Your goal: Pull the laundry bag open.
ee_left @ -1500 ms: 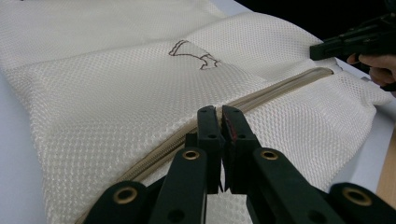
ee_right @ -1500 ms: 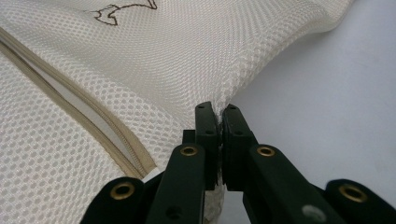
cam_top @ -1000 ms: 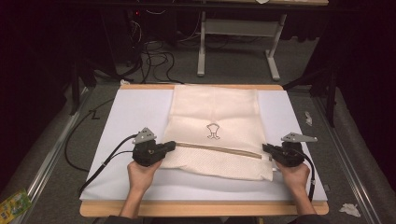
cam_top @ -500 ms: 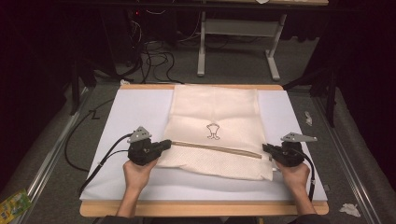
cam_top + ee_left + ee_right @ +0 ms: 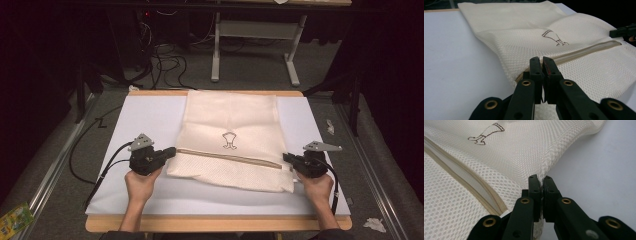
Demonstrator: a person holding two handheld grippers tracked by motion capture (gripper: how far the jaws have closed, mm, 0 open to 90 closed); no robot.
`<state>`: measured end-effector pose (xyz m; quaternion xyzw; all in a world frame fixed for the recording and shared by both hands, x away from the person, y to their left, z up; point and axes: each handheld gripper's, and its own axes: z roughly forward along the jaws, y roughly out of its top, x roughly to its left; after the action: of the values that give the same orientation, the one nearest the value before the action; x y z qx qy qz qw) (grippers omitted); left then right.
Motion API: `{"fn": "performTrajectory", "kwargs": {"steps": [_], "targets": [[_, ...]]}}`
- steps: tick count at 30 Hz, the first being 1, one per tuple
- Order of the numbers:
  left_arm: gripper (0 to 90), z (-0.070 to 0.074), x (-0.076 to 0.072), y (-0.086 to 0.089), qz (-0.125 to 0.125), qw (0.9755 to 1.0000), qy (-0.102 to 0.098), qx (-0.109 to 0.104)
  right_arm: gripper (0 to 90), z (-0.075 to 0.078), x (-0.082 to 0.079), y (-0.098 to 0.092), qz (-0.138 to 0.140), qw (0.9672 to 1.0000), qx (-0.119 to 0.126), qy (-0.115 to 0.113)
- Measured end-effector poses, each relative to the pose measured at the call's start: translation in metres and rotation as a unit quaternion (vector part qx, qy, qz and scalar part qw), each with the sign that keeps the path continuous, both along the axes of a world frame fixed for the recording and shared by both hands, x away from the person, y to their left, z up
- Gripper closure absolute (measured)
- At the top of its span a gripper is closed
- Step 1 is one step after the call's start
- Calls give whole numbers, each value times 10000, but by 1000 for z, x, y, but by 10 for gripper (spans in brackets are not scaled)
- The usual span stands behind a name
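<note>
High view, bag: my cream mesh laundry bag (image 5: 231,135) lies flat mid-surface on the white surface (image 5: 145,125), its near part folded along a tan zipper (image 5: 227,156) that runs from 9 o'clock to 3 o'clock.
Left gripper: my left gripper (image 5: 171,151) is clamped on the bag's left edge at the zipper end; in the left gripper view the jaws are pressed together with mesh (image 5: 506,67) pinched at their tips.
Right gripper: my right gripper (image 5: 287,158) is clenched on the bag's right edge; the right gripper view shows fabric (image 5: 544,167) puckering into the closed jaws.
Left hand pose: my left hand (image 5: 141,184) comes in from 6 o'clock, forearm straight, with the gripper lying low and level and pointing toward 3 o'clock.
Right hand pose: my right hand (image 5: 316,187) mirrors it, gripper low and pointing toward 9 o'clock.
Risk, slip: each bite takes only a thin margin of mesh, so I judge that a sharp lift could pull an edge free and drop that side.
Risk, skew: the zipper line sits lower at 3 o'clock than at 9 o'clock; moving my hands unevenly would likely make a crooked fold.
Risk, snag: open mesh could catch on a jaw tip when I let go and drag the bag.
</note>
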<state>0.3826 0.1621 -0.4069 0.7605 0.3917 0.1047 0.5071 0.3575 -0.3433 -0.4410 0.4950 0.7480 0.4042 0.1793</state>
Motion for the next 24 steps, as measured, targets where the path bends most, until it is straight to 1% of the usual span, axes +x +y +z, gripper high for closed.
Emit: {"fn": "performTrajectory", "kwargs": {"steps": [4,6,10,12,15,17,19,20,22,24], "targets": [[871,1,1,2,35,10000,-33,25,882,3,1,3,14,10000,-67,-30],[871,0,1,2,55,10000,-37,65,883,2,3,2,19,10000,-36,-21],[871,-3,2,2,76,9999,-42,129,883,0,6,2,9,10000,-71,-1],[872,-5,3,2,67,9999,-7,146,883,0,7,2,-11,10000,-67,10],[871,-7,6,3,35,9998,134,127,883,1,9,1,-60,10000,-36,44],[872,-8,8,3,37,9996,200,177,883,3,10,1,-70,10000,-28,34],[871,-9,7,4,71,9994,204,274,883,6,11,2,-56,10000,-30,-16],[872,-9,7,5,100,9993,189,308,883,7,11,2,-78,10000,-51,3],[872,-9,7,8,114,9994,238,207,883,8,13,1,-71,10000,-37,21],[872,-9,7,9,121,9994,237,226,884,10,13,1,-84,9999,-55,23]]}}
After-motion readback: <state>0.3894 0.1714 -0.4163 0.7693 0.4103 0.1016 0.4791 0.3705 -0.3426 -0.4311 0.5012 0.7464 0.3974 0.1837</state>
